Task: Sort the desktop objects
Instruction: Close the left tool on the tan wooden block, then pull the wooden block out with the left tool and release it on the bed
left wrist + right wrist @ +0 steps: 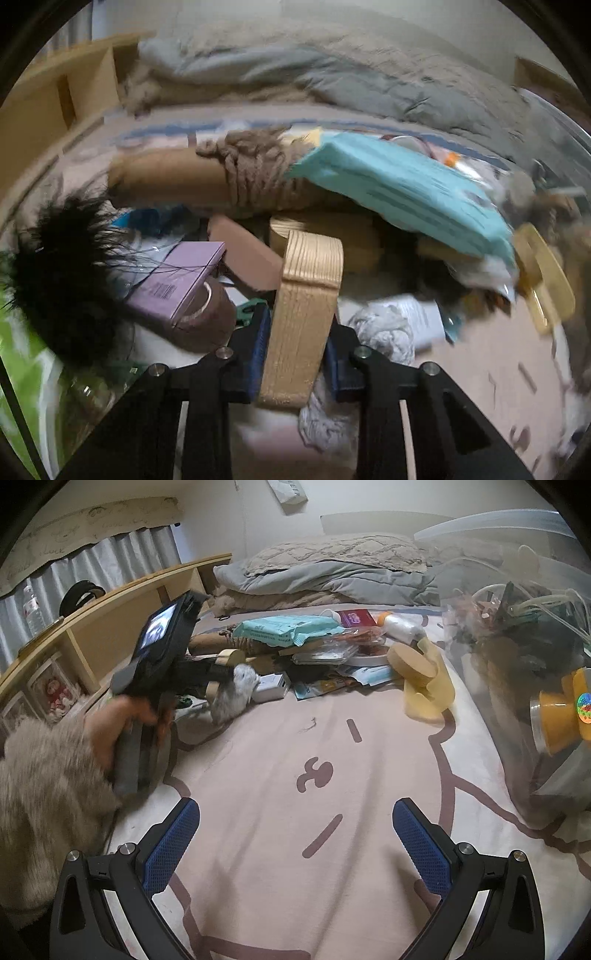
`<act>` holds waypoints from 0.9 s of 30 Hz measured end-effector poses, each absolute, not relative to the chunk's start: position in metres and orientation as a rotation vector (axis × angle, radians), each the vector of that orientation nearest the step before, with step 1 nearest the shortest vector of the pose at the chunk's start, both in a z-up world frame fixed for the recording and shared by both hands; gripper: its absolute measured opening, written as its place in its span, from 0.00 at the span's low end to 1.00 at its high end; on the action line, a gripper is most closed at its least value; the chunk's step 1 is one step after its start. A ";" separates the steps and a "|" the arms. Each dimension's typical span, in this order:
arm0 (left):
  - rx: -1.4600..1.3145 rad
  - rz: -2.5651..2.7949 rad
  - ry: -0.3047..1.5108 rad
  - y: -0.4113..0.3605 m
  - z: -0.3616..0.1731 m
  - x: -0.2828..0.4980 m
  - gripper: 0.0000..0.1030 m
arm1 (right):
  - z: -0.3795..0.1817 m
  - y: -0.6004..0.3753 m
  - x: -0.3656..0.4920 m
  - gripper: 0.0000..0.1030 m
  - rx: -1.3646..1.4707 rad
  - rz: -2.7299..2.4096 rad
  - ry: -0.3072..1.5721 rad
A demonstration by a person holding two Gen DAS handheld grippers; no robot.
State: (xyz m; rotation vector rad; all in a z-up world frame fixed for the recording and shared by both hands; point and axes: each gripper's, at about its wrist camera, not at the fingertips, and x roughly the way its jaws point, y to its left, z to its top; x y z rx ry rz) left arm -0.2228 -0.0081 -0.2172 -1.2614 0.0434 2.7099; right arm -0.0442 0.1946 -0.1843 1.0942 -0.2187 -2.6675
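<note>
Beside the teal packet [402, 188] at the top of the messy pile sits most of the stuff to be sorted. The left gripper [295, 354] has its blue pads [258, 350] pressed tight on a pale wooden piece [306, 314] with stripes in its grain. The wooden piece stands up tall between the jaws, just below the teal packet. A soft gray cloth [384, 328] lies under it and may be caught along with it, but the picture is too blurry to be sure.

Left of the wooden piece are a purple box [177, 284], a brown roll of tape [210, 321] and a black fluffy thing [62, 277]. A cardboard tube wrapped in rope [221, 181] lies just left of the teal packet, touching it.

From the other side, the left gripper [225, 675] is seen low at the edge of the pile, held by a hand [110, 727] in a furry sleeve [44, 794]. The right gripper [295, 845] hovers over the bare pink blanket [280, 723], near the teal packet's [284, 627] pile but not touching it. Its jaws are wide apart and hold nothing. A big clear bin [524, 686] with things already inside stands to the right of the pile.

It looks like the picking-up step: one piece is grabbed but not lifted away. Next, the wooden piece should come straight up out of the pile, shake free of the cloth, and go to the place where it belongs, maybe the clear bin.
</note>
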 end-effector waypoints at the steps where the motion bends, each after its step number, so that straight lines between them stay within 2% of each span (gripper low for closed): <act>1: -1.257 2.685 0.016 -0.009 -0.216 -0.216 0.25 | -0.184 0.195 -0.044 1.00 1.093 -2.671 -0.220; 3: -1.257 2.653 -0.039 -0.010 -0.213 -0.203 0.25 | -0.184 0.196 -0.044 1.00 1.090 -2.678 -0.224; 13: -1.287 2.497 -0.067 0.003 -0.193 -0.151 0.26 | -0.186 0.204 -0.046 1.00 1.104 -2.699 -0.261; 20: -1.384 2.313 -0.095 0.023 -0.200 -0.106 0.25 | -0.186 0.206 -0.044 1.00 1.099 -2.714 -0.269; 22: -1.405 2.294 -0.095 0.025 -0.202 -0.093 0.32 | -0.186 0.208 -0.044 1.00 1.101 -2.716 -0.279; 24: -1.380 2.305 -0.084 0.024 -0.202 -0.078 0.67 | -0.187 0.210 -0.044 1.00 1.105 -2.715 -0.296; 27: -1.355 2.314 -0.157 0.017 -0.200 -0.062 0.68 | -0.189 0.213 -0.045 1.00 1.114 -2.708 -0.316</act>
